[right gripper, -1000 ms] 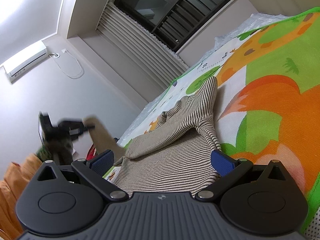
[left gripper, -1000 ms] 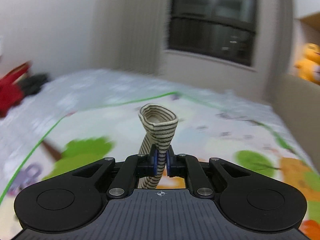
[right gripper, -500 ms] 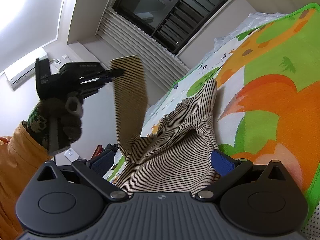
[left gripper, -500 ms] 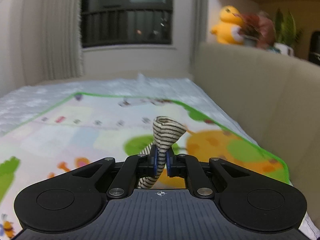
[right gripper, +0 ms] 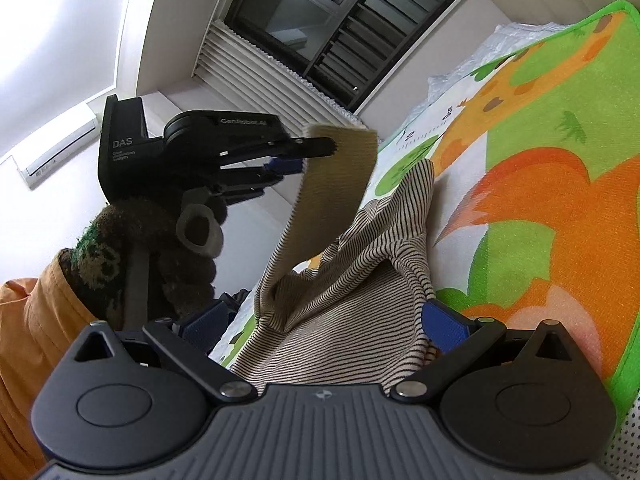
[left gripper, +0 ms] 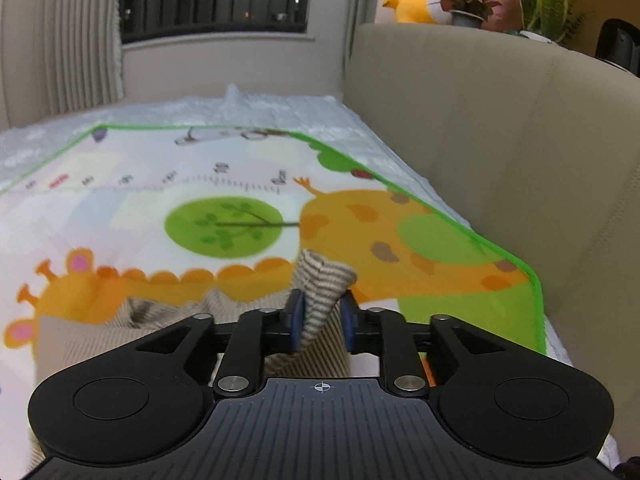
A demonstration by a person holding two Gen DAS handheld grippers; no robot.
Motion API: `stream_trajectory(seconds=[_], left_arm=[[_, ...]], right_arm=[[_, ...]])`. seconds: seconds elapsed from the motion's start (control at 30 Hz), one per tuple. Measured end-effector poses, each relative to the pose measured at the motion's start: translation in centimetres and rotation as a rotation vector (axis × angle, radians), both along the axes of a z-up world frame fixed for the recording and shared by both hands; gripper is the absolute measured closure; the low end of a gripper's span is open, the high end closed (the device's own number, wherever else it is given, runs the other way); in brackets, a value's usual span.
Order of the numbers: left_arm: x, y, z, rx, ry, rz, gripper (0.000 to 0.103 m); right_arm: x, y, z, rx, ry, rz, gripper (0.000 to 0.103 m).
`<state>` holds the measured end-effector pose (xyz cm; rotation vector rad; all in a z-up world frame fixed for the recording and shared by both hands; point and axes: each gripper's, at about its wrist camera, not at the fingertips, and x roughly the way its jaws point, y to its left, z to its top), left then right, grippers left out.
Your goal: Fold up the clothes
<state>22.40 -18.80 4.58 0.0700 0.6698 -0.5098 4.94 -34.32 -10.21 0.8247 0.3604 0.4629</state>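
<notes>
Left wrist | ribbed striped sleeve [left gripper: 320,292] | left gripper [left gripper: 320,316] opening | fleecy mat [left gripper: 224,220]

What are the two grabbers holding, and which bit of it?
The left gripper, jaws opening, has the striped top's sleeve end between its fingers, no longer pinched. The right gripper is open and holds nothing; the striped top lies between its fingers.

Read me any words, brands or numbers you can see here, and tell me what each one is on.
"DAS": left gripper, rear block.
"GenRobot.ai": same gripper's round housing, last letters unsure.
Small lines under "DAS": unreadable.
Numbers along the play mat ruler: too blurred.
</notes>
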Motion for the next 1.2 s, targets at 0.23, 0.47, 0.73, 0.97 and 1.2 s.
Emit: stream_trajectory(seconds=[0.23,0.47,0.73,0.97,1.2], left_arm=[[-0.1,-0.2,-1.5,-0.041,0.075,-0.012,0.064],[-0.1,1.6,-2.7,-0.072,0.12,0.009,0.044],[-1.5,7.0,-5.5,-0.12,0.204,0.075,0.021],[-3.2,11.7,-6.9,-0.082,0.209,0.085,0.008],[-4.4,15.0,-9.0,-0.065,0.213,0.047,0.003]], right_arm=[[0.1,-0.1,0.0,0.009,0.0,-0.002,0.0],[0.1,-0.2,-0.1,0.02,0.001,-0.004,0.0],[0.3,-0.2,-0.3,0.018,0.008,-0.01,0.0],[0.8,0.4,0.0,-0.037,0.032,-0.003,0.0],[1.5,1.6,0.8,-0.141,0.103,0.006,0.0]])
